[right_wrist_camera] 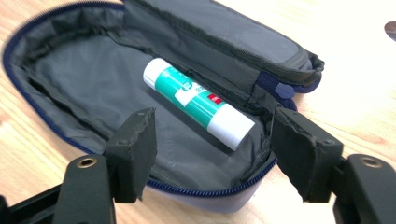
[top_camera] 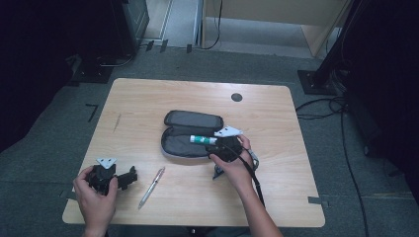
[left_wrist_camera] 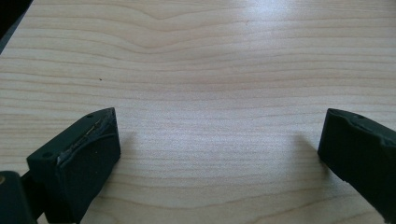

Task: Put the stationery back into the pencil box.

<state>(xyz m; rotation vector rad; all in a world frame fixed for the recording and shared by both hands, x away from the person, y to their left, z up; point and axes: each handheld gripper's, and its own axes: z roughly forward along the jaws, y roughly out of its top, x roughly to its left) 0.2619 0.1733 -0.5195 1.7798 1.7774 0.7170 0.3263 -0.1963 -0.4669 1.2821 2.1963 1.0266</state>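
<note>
An open grey pencil case (top_camera: 190, 133) with a blue zip lies mid-table, its lid folded back. Inside it rests a green-and-white glue stick (top_camera: 203, 140) (right_wrist_camera: 198, 103), lying free on the grey lining (right_wrist_camera: 93, 79). My right gripper (top_camera: 223, 148) (right_wrist_camera: 212, 154) hovers at the case's right end, open, with the stick just beyond its jaws. At the near left of the table my left gripper (top_camera: 123, 178) (left_wrist_camera: 219, 154) is open over bare wood, nothing between its jaws. A silver pen (top_camera: 152, 186) lies on the table just right of it.
The wooden table (top_camera: 148, 98) has a round dark cable hole (top_camera: 236, 97) at the back right. A black cable (top_camera: 254, 177) trails from the right gripper along the forearm. Dark stands and cables sit on the floor around the table.
</note>
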